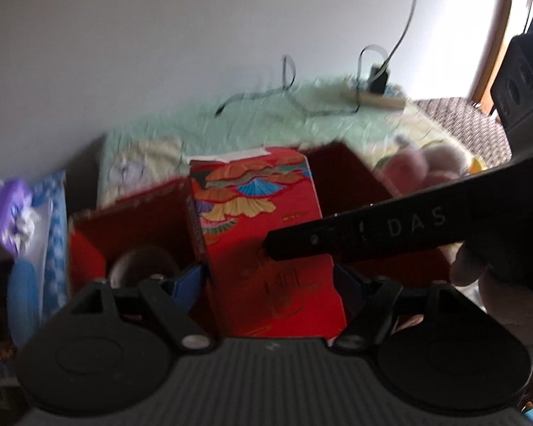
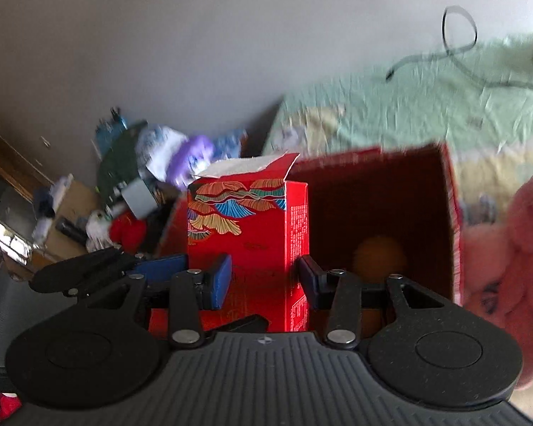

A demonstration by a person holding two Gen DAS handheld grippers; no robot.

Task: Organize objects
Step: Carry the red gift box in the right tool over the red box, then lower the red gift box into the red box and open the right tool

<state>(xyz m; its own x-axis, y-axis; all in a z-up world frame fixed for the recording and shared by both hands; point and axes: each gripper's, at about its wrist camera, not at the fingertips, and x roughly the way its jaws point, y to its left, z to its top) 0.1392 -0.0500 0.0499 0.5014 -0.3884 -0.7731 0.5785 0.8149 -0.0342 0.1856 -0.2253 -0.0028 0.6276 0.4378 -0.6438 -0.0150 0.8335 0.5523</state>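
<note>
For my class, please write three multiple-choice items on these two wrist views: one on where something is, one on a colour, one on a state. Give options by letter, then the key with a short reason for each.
1. Where does the orange ball lie?
A. Inside the large open red carton
B. On the green bedsheet
C. On top of the patterned box

2. What is the main colour of the patterned box held between the claws?
A. Green
B. Red
C. White

3. How is the top of the patterned box?
A. Taped shut
B. Covered by a cloth
C. Open, with a flap standing up

Key: 1 A, the ball shows low down within the carton's dark inside, in the right wrist view. 2 B, its faces are red under a fan-shaped print. 3 C, a pale flap sticks up from its top edge.
</note>
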